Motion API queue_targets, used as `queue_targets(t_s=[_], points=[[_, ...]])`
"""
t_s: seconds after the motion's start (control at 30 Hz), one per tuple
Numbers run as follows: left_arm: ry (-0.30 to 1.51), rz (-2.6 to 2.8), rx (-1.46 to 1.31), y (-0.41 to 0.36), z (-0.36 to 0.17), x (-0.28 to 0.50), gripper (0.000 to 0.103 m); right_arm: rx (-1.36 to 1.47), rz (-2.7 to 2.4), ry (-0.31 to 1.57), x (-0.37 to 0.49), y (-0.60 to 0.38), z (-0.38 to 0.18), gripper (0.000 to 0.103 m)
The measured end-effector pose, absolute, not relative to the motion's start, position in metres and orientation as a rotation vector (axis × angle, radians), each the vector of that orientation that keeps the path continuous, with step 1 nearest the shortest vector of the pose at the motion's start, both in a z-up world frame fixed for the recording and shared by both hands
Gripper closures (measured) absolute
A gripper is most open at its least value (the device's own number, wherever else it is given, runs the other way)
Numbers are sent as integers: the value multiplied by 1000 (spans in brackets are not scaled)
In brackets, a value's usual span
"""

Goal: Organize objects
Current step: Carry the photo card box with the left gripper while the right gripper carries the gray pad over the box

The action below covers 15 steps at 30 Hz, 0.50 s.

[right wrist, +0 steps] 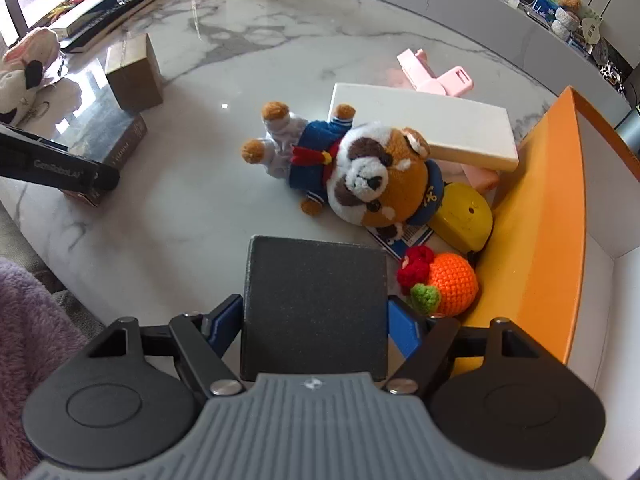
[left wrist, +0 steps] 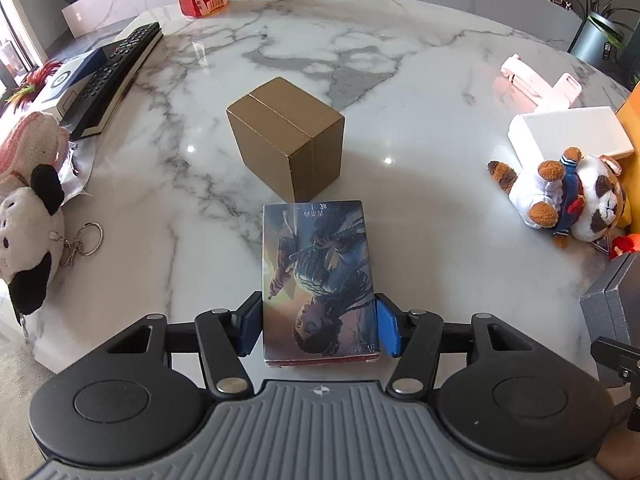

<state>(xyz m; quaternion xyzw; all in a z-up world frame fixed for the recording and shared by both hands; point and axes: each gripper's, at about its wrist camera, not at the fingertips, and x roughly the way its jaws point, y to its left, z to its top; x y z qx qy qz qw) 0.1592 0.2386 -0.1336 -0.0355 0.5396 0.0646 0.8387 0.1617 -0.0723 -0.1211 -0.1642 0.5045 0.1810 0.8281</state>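
**Left wrist view.** Found lying flat on the marble table [left wrist: 420,100], near centre: an illustrated book [left wrist: 316,264], cover up. Straddled at its near end by the left gripper [left wrist: 318,324], blue pads [left wrist: 250,320] set against both long edges at medium width. Judged a side grip taken low, since a flat book offers no other purchase. Not seen clear of the surface. Just beyond the book's far end, almost touching: a taped cardboard box [left wrist: 286,136]. Far left: a remote control [left wrist: 120,60] resting on stacked books. Left edge: a black-and-white plush [left wrist: 28,232] with key ring. Right: a red panda plush [left wrist: 568,196] on its back, near a white slab [left wrist: 568,132].

**Right wrist view.** Held across its width in the right gripper [right wrist: 314,320]: a dark grey box [right wrist: 316,296], jaws spread wide to span it, pads against both sides. Cannot tell whether lifted or resting. Immediately right: an orange-walled carton [right wrist: 536,220], open and white inside. Judged the likely receptacle, with loose items gathered against its wall: a crocheted orange [right wrist: 452,280] and a yellow object [right wrist: 464,212].

**Assessment.** Sorting under way, one item per hand. Risk of nudging the cardboard box if the book slides forward.
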Motion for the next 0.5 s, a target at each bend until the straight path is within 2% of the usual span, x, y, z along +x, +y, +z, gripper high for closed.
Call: queue_targets(t_s=[0.23, 0.5], points=[[1026, 70, -141, 217, -85, 134, 37, -230, 455, 961, 141, -86, -76, 26], [870, -115, -121, 145, -18, 109, 37, -84, 403, 820, 111, -147, -17, 26]])
